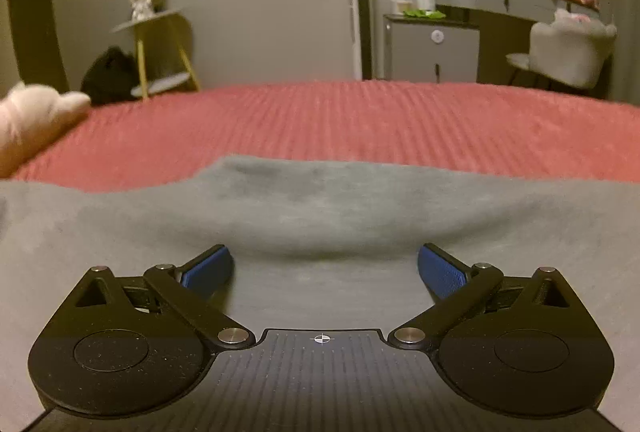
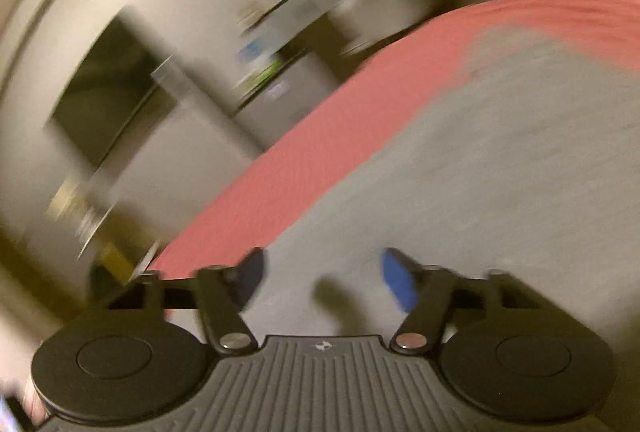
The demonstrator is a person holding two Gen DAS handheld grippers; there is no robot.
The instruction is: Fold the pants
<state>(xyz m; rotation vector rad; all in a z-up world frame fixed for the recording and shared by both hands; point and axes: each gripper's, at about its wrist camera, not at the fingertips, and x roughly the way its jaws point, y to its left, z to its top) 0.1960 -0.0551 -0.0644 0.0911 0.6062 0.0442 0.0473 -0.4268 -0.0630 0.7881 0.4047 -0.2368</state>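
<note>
the grey pants [image 1: 320,208] lie spread on the red bed cover [image 1: 360,120], directly under and ahead of both grippers. the left gripper [image 1: 325,268] hangs just over the cloth with its jaws spread as wide as they go and nothing between the blue pads [image 1: 208,266]; a raised fold edge sits just ahead of it, with bare cover beyond. the right gripper [image 2: 322,278] is partly open and also holds nothing, with grey cloth beneath it and the pants' edge running off to its left, where the cover begins; that view is smeared, so whether the pads touch the fabric cannot be told.

the step looks like picking new grasp points for the next fold. to do it well, lower each gripper onto an edge rather than flat cloth, catch all layers together, close firmly, then lift both sides evenly so the fold lands square.
</note>
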